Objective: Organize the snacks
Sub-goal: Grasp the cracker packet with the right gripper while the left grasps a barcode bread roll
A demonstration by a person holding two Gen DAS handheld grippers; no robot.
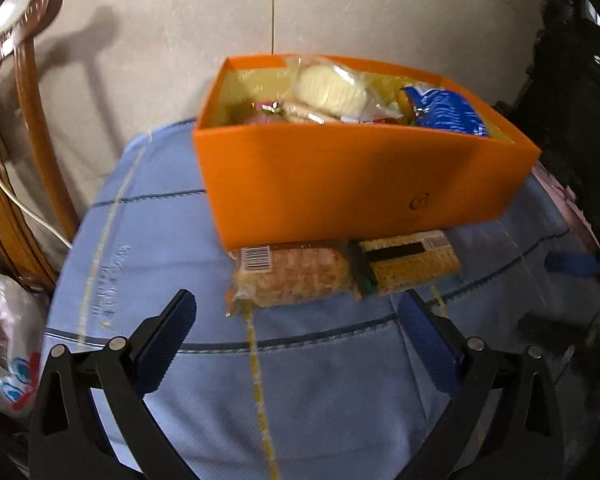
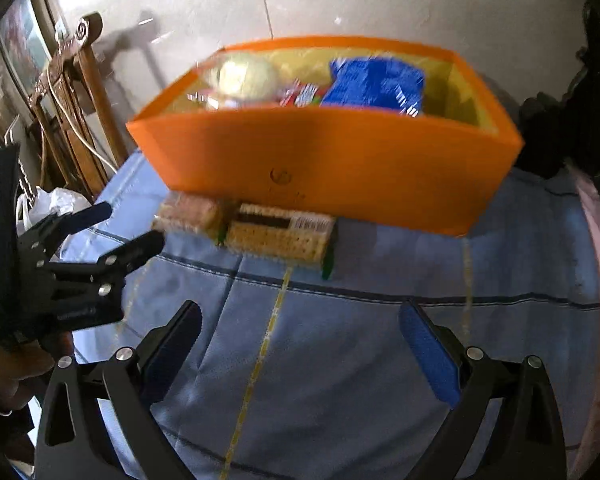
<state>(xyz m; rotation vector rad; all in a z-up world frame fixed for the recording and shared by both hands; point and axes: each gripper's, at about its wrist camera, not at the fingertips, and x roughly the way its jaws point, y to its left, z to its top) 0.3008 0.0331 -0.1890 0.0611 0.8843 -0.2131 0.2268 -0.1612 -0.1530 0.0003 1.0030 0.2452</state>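
Left gripper (image 1: pixel 296 320) and right gripper (image 2: pixel 300 328) both spread wide and empty above the blue tablecloth (image 1: pixel 324 380), two cracker packs (image 1: pixel 340 268) lying just ahead of them, touching the orange snack box (image 1: pixel 364 176) at the table's far edge.

A blue cloth (image 1: pixel 172 240) with dark stitched lines and thin yellow stripes covers the support surface. An orange box (image 1: pixel 340 184) stands on it. Directly against the box's near wall lie two clear snack packs end to end: a brownish pack (image 1: pixel 296 276) and a yellow cracker pack (image 1: pixel 416 264) beside it.
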